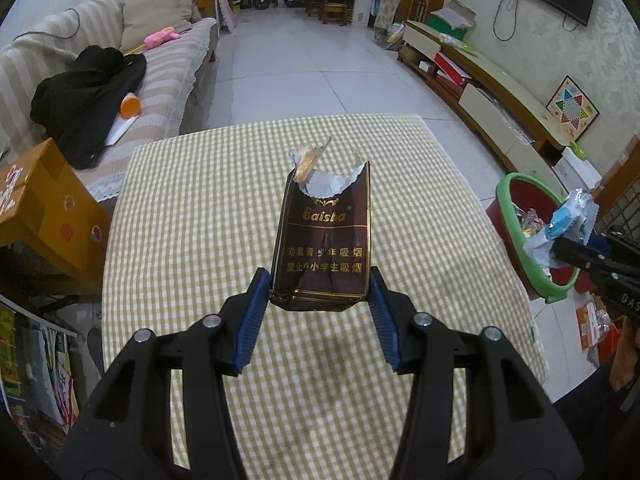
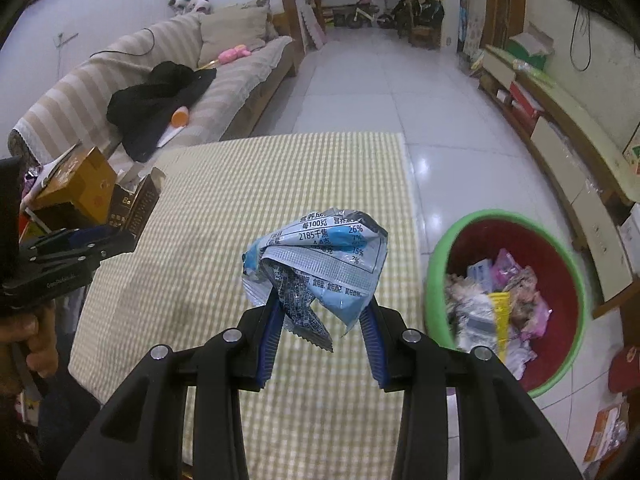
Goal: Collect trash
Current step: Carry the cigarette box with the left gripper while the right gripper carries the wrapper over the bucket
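Note:
My left gripper (image 1: pixel 320 282) is shut on a torn brown cigarette pack (image 1: pixel 325 240) marked "Baisha" and holds it above the checked table (image 1: pixel 192 216). My right gripper (image 2: pixel 322 310) is shut on a crumpled blue and white snack wrapper (image 2: pixel 320 260), held above the table's right part (image 2: pixel 248 184). A red bin with a green rim (image 2: pixel 434 264) stands on the floor right of the table, with several wrappers inside. In the left wrist view the right gripper (image 1: pixel 560 246) with the wrapper (image 1: pixel 568 220) hangs by the bin (image 1: pixel 532 264). In the right wrist view the left gripper (image 2: pixel 120 236) holds the pack (image 2: pixel 138 204).
A striped sofa (image 1: pixel 172 76) with a black garment (image 1: pixel 88 96) stands left of the table. A yellow cardboard box (image 1: pixel 44 208) sits at the table's left edge. A low TV cabinet (image 1: pixel 492 92) runs along the right wall. White tiled floor (image 1: pixel 316 56) lies beyond.

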